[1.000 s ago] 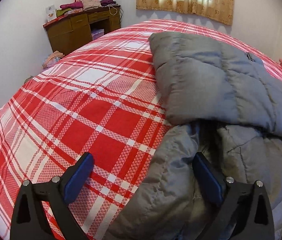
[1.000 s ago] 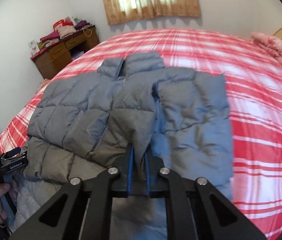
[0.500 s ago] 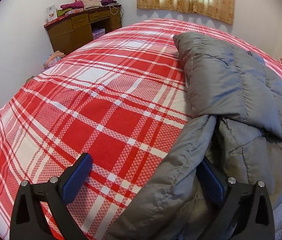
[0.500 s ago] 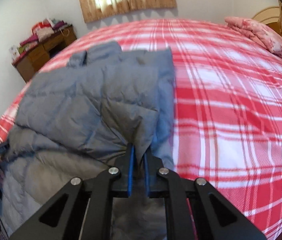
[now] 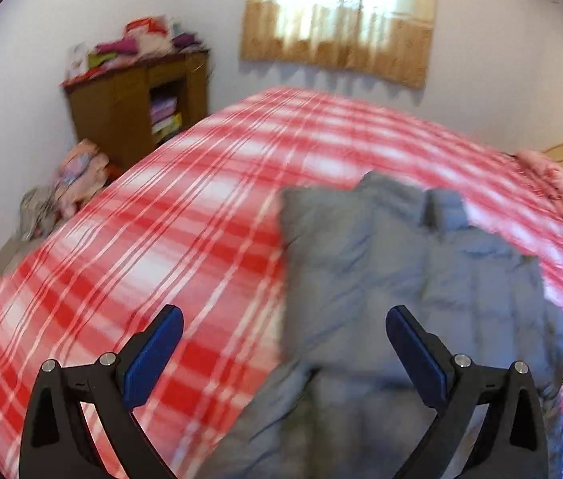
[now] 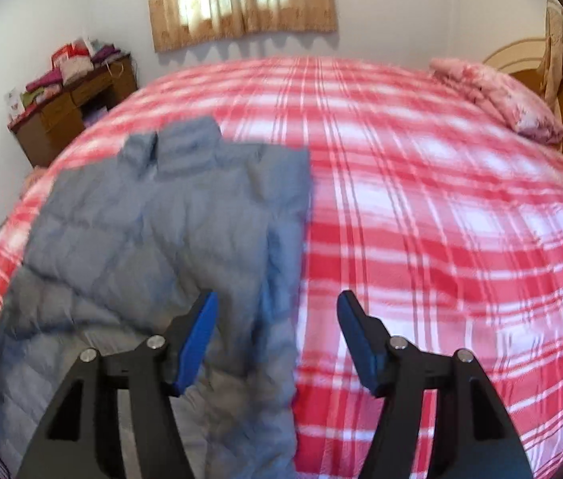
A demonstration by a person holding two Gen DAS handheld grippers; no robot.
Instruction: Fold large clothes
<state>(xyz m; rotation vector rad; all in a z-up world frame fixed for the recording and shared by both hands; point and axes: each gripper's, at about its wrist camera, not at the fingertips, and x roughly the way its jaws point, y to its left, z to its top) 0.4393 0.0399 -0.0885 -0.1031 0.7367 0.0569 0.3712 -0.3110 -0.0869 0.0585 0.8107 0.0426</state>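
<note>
a red and white plaid bedspread (image 6: 421,207) fills the room's bed, and the grey puffer jacket (image 6: 169,231) lies on it with sleeves folded in, collar toward the window, hem toward you. its long axis runs straight away from you. your left gripper (image 5: 283,353) hangs over the jacket's left edge, jaws wide apart and empty; your right gripper (image 6: 277,337) straddles its right edge, also spread and holding nothing. both frames are blurred, but each gripper seems about equally near the hem, which likely folds up toward the collar next
</note>
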